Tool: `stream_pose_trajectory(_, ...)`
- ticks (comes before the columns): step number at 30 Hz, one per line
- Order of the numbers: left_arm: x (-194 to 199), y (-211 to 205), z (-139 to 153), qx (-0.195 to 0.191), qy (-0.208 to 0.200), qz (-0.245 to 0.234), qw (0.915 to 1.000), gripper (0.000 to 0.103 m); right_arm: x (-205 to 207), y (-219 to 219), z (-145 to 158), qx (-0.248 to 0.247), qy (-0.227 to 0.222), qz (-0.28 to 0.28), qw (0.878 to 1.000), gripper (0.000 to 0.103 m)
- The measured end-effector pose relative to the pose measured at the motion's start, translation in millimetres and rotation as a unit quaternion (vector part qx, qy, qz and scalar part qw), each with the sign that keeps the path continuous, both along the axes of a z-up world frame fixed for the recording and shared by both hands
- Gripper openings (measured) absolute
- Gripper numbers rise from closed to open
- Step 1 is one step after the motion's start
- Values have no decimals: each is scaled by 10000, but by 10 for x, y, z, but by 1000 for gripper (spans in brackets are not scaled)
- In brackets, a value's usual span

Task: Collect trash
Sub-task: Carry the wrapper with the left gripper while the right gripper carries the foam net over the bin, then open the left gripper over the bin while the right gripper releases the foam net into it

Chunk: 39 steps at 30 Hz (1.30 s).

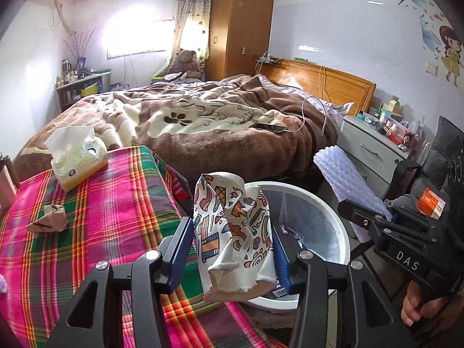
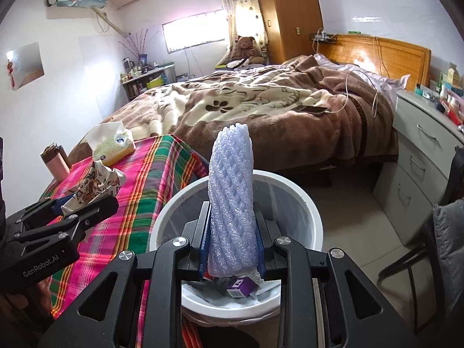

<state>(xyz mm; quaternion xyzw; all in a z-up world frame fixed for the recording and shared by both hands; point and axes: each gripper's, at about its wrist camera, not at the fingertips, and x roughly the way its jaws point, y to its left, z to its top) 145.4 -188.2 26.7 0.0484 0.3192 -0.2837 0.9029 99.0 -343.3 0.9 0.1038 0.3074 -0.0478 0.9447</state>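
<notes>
Your left gripper clamps the patterned wrapper and your right gripper clamps the foam net, both above the white bin.

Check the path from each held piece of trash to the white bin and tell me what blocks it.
Nothing visible blocks either. The right gripper holds the foam netting above the open white bin. The left gripper holds the crumpled patterned paper at the bin's table-side rim; only trash lies inside.
</notes>
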Motion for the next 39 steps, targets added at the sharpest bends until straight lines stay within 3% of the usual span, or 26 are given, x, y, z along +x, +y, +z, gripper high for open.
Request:
stream_pose_trajectory(27, 307, -453, -252, 213, 296, -319, 9988, 51, 176, -204, -232, -45, 632, -304, 9975, 28)
stream_pose_trajectory(30, 334, -471, -262, 198, 315, -315, 9988, 62, 195, -221, -245, -40, 674, -311, 9972, 33)
stream_pose_trajectory(34, 346, -461, -264, 165, 311, -300, 9989, 64, 193, -236, -259, -20, 685, -314, 9972, 53)
stream_pose_trajectory(39, 340, -425, -253, 143, 308, -244, 9991, 66, 189, -241, -254, -10, 691, -353, 9970, 53)
